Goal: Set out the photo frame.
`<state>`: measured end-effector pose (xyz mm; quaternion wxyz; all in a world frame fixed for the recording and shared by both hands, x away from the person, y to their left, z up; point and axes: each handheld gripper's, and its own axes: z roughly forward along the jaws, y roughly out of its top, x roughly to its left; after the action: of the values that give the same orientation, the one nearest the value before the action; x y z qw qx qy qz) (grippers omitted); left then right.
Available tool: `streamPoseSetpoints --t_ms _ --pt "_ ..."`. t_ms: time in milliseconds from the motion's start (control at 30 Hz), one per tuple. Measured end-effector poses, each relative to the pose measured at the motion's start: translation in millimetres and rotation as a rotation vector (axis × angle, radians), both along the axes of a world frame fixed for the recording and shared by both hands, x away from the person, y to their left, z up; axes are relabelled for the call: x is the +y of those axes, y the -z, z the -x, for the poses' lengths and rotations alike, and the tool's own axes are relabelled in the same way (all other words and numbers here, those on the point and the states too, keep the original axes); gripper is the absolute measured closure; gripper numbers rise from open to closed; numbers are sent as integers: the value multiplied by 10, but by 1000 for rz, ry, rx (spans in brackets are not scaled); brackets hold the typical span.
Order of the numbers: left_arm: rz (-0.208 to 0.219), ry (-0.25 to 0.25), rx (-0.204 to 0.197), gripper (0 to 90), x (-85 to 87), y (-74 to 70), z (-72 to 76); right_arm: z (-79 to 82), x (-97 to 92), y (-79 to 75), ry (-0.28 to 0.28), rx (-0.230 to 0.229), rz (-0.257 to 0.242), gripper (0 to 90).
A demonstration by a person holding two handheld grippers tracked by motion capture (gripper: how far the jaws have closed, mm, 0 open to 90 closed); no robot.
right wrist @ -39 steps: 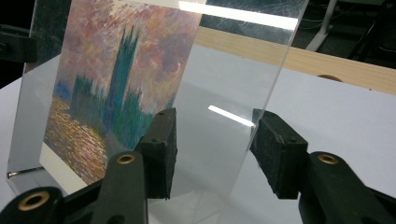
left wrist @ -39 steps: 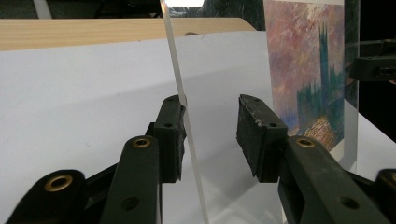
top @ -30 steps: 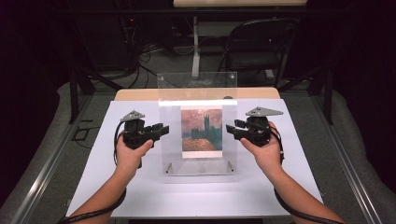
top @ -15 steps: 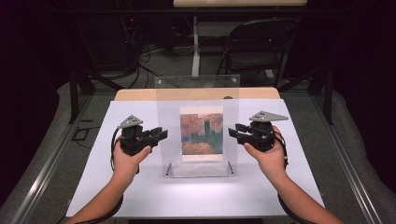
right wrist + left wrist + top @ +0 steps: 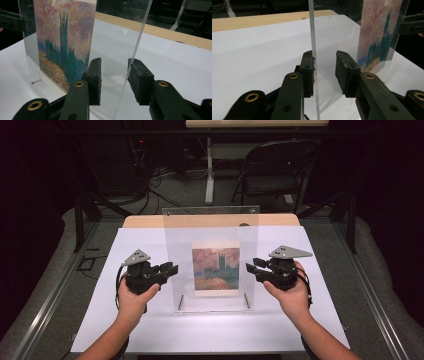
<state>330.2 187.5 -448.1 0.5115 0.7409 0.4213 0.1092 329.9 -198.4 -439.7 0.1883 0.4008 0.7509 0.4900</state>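
The clear frame (image 5: 210, 260) with its painted print (image 5: 216, 268) stood upright on the worktop (image 5: 100, 320) between both claws. The left claw (image 5: 325, 72) and right claw (image 5: 113, 81) gaped, each straddling one side edge. Closing both evenly would likely keep it square.

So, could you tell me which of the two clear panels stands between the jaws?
The bare panel, seen edge-on between the open jaws; the other panel carries the painting print.

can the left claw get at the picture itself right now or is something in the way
Probably not: the left claw straddles the clear panel's edge, and the picture sits mid-frame behind that panel.
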Motion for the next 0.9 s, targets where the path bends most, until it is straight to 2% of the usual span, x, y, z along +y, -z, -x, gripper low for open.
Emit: streamPoseSetpoints --t_ms 233,400,500,667,900 --pt "1 10 -12 682 9 8 87 102 -1 8 0 -8 1 630" --pt "14 14 -18 677 11 25 151 164 -22 17 -10 -2 -22 630" --pt "17 19 -19 672 18 35 188 203 -25 34 -13 -14 -30 631" --pt "17 28 -24 663 17 41 248 276 -20 42 -16 -28 -14 631" --pt "10 36 -40 656 17 56 331 357 -22 60 -22 -39 -20 631"
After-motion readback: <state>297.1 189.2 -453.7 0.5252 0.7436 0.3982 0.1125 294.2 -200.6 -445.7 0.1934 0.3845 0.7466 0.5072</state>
